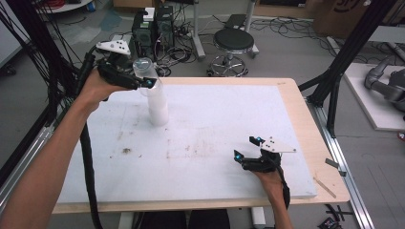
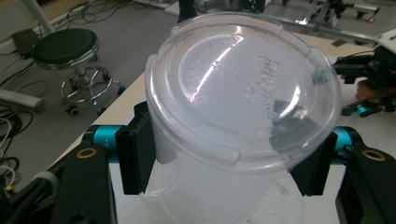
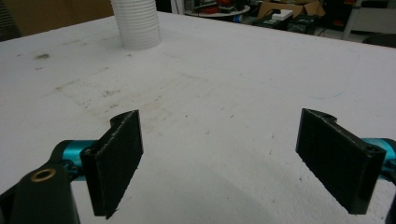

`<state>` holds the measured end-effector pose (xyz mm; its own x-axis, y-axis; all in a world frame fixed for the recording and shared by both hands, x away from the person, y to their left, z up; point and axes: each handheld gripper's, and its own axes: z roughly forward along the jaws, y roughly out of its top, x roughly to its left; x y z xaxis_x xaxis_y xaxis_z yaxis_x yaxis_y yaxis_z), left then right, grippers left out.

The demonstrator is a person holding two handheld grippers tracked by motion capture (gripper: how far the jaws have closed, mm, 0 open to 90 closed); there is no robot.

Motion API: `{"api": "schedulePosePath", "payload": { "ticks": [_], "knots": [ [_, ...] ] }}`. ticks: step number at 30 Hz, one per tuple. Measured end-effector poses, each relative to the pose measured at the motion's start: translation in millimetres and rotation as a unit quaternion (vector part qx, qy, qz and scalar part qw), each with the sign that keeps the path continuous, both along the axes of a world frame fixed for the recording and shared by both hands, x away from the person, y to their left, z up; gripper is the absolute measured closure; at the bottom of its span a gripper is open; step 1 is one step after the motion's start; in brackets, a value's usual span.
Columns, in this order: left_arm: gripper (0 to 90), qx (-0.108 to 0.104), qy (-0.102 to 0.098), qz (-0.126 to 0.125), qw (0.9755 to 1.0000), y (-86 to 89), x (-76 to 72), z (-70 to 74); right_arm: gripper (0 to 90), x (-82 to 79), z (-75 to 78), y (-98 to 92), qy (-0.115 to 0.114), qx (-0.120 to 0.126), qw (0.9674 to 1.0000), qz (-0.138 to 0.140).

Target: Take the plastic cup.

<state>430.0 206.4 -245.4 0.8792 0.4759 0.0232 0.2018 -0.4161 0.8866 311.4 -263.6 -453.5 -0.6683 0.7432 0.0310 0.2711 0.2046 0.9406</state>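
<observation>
The left claw [image 2: 229,161] pinches a clear lidded plastic cup [image 2: 243,116] atop the tall white cup stack [image 1: 157,106], while the right claw [image 3: 233,161], well apart from that stack, is spread over the white bench [image 1: 215,143].

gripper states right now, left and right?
Left gripper: closed on the clear lidded plastic container at the top of the white stack.
Right gripper: open, holding nothing, over the white tabletop.

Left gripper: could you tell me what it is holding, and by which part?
The left gripper grips the clear cup by its sides just under the rim.
</observation>
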Motion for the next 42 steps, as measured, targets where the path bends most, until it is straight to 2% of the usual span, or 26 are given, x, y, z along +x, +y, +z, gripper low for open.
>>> {"api": "schedulePosePath", "payload": {
  "ticks": [7,15,18,24,26,28,31,33,42],
  "knots": [
    [34.0,-0.009,-0.011,-0.036,0.9992,-6.9,-24.8,-12.5,14.4,-0.5,0.1,0.4,0.0,-0.002,1.0,0.0],
    [34.1,-0.055,-0.018,-0.073,0.9957,-16.3,-49.9,-36.3,14.4,0.2,0.1,0.6,0.006,-0.004,1.0,0.001],
    [34.1,-0.081,-0.019,-0.084,0.993,-21.1,-59.0,-46.2,14.4,0.3,0.0,1.5,0.005,-0.008,1.0,0.002],
    [34.1,-0.107,-0.022,-0.103,0.9886,-31.1,-70.2,-63.0,14.4,0.9,0.0,1.8,0.003,-0.01,0.9999,0.002],
    [34.1,-0.109,-0.022,-0.107,0.9881,-34.9,-73.9,-69.4,14.4,1.5,0.0,1.5,0.004,-0.012,0.9999,0.003],
    [34.1,-0.118,-0.02,-0.113,0.9863,-38.6,-77.5,-77.2,14.4,1.4,0.1,1.7,0.005,-0.012,0.9999,0.002],
    [34.1,-0.12,-0.018,-0.122,0.985,-46.2,-81.9,-89.6,14.4,1.1,0.1,2.4,0.007,-0.011,0.9999,0.001],
    [34.0,-0.132,-0.012,-0.126,0.9831,-49.9,-84.5,-97.2,14.4,1.3,0.0,2.1,0.005,-0.012,0.9999,0.001],
    [33.8,-0.153,-0.006,-0.124,0.9804,-52.9,-90.1,-123.1,14.4,1.3,0.1,2.5,0.009,-0.013,0.9999,0.002]
  ]
}}
